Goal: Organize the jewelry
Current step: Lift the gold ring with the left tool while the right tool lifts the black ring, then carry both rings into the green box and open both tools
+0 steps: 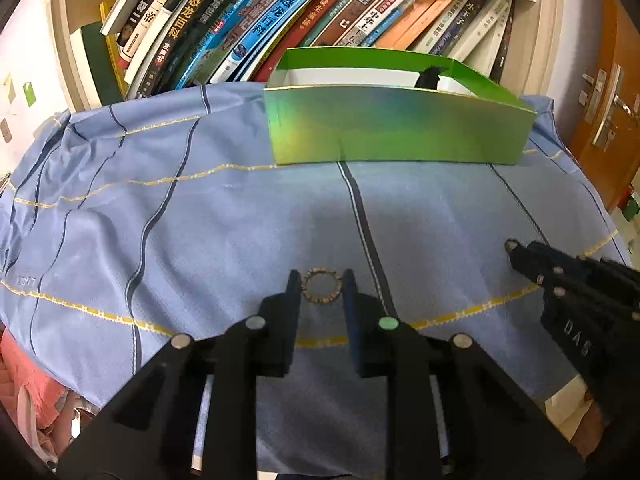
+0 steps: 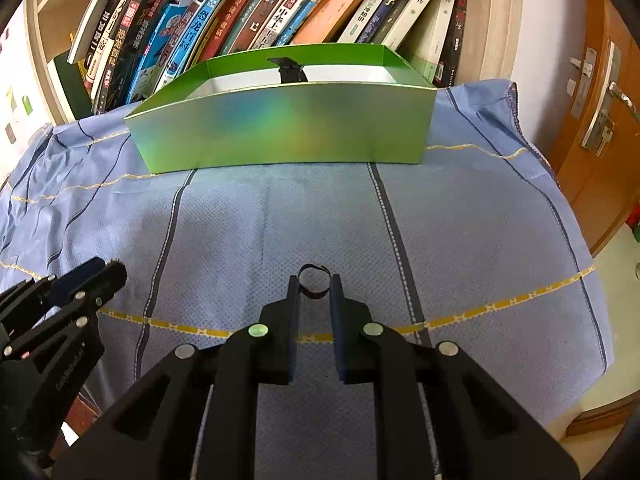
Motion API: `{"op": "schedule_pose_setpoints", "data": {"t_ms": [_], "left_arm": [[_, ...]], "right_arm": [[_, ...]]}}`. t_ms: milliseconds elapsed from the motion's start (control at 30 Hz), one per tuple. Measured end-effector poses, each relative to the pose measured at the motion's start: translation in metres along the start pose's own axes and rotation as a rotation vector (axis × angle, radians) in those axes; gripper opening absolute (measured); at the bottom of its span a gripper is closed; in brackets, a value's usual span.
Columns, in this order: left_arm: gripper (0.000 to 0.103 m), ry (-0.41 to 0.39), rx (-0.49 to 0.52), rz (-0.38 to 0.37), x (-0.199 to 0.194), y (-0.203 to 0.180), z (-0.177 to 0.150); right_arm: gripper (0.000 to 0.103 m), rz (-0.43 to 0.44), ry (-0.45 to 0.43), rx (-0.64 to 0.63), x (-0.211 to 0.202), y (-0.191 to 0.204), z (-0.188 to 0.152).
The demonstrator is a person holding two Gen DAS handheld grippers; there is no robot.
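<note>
In the left wrist view my left gripper (image 1: 321, 285) is closed around a small gold-toned beaded bracelet (image 1: 321, 286), both fingers against its sides, low over the blue striped cloth (image 1: 200, 220). In the right wrist view my right gripper (image 2: 314, 286) is shut on a dark open ring (image 2: 314, 282) held between its fingertips. A shiny green open box (image 1: 396, 124) stands on the cloth ahead, also in the right wrist view (image 2: 280, 128). A black object (image 2: 289, 70) stands inside it. The right gripper shows at the right of the left view (image 1: 516, 252); the left gripper shows at the left of the right view (image 2: 104, 276).
A bookshelf with several leaning books (image 1: 280, 20) stands right behind the box. A wooden door with a metal handle (image 2: 600, 120) is at the right. Pink fabric (image 1: 28, 380) lies past the cloth's left edge. The cloth drops off at the right edge (image 2: 592, 320).
</note>
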State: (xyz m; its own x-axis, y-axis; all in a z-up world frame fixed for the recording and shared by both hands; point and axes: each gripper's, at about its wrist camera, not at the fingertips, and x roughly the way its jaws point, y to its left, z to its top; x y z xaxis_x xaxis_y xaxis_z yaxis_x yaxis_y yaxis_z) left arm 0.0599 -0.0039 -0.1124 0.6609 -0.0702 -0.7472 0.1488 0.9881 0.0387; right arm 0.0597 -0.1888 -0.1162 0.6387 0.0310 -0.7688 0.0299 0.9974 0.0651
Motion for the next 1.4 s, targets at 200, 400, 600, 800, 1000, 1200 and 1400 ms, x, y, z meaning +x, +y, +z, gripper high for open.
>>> {"op": "schedule_pose_setpoints", "data": {"t_ms": [200,400,600,800,1000,1200,1400], "left_arm": [[0.021,-0.07,-0.014,-0.001,-0.013,0.002,0.025],[0.021,-0.101,-0.033,0.001,-0.016,0.011,0.043],[0.021,-0.027,-0.039,-0.018,0.002,0.014,0.029],[0.021,-0.011,-0.028,-0.027,0.006,0.01,0.02],[0.021,0.002,-0.031,-0.033,0.011,0.011,0.018],[0.021,-0.004,-0.026,-0.029,0.008,0.009,0.02],[0.021,-0.013,-0.011,-0.031,0.001,0.003,0.028]], "right_arm": [[0.012,-0.018,-0.072,-0.006,-0.02,0.001,0.023],[0.014,0.014,-0.059,-0.029,-0.021,-0.004,0.029],[0.048,0.015,0.011,-0.017,0.001,-0.008,0.01],[0.046,0.022,0.044,-0.05,0.009,0.001,0.003],[0.019,-0.002,0.022,-0.085,0.009,0.005,0.0],[0.019,0.005,-0.008,-0.073,-0.002,0.006,0.005],[0.019,-0.007,-0.032,-0.042,-0.014,0.0,0.017]]}}
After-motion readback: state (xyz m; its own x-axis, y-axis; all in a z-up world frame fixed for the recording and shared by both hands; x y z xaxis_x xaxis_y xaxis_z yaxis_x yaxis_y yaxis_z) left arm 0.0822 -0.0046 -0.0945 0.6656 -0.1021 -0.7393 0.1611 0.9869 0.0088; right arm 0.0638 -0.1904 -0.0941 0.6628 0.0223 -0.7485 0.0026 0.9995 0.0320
